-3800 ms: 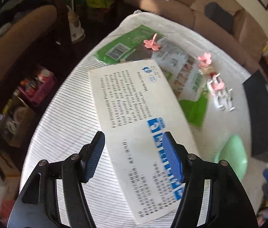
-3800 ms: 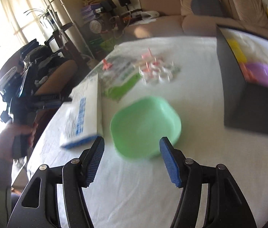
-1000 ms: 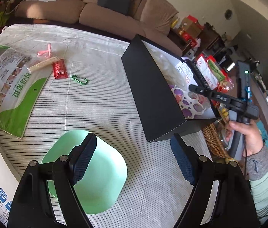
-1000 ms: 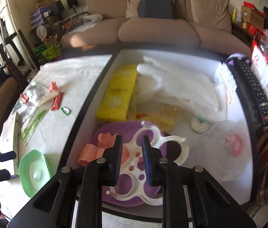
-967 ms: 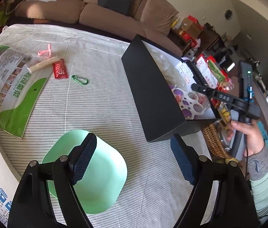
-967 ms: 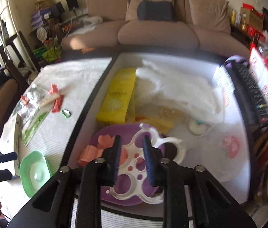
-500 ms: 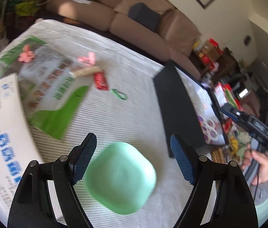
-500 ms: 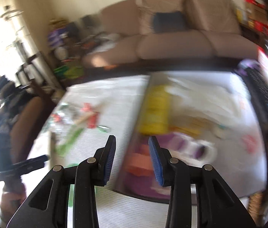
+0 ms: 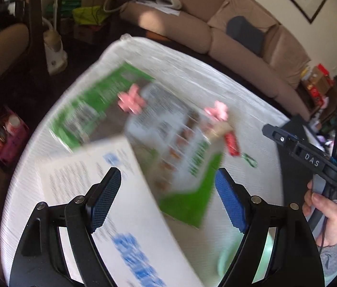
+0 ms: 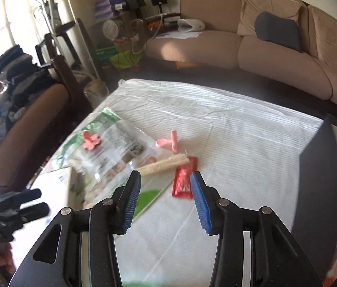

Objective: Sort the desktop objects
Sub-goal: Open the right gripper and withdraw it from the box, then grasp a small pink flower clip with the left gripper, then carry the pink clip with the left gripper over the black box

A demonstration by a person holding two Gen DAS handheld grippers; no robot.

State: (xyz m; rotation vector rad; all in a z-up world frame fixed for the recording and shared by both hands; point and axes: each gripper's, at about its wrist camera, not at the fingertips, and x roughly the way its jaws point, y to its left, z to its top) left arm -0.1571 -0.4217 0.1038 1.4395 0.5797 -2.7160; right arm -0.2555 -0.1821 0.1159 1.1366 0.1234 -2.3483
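Motion blur smears most of the left wrist view: the print on the flat white box with blue lettering [image 9: 111,205] is unreadable, and its near end runs off the bottom edge. The text and pictures on the green-and-clear plastic packet [image 9: 168,143] are likewise too smeared to read. The pale green plastic bowl [image 9: 228,258] shows only as a sliver behind a gripper finger. In the right wrist view, the tall black storage box [image 10: 319,191] is cut by the right edge, its contents a yellow and purple blur. The red sauce sachet [image 10: 184,179] bears lettering too small to make out.
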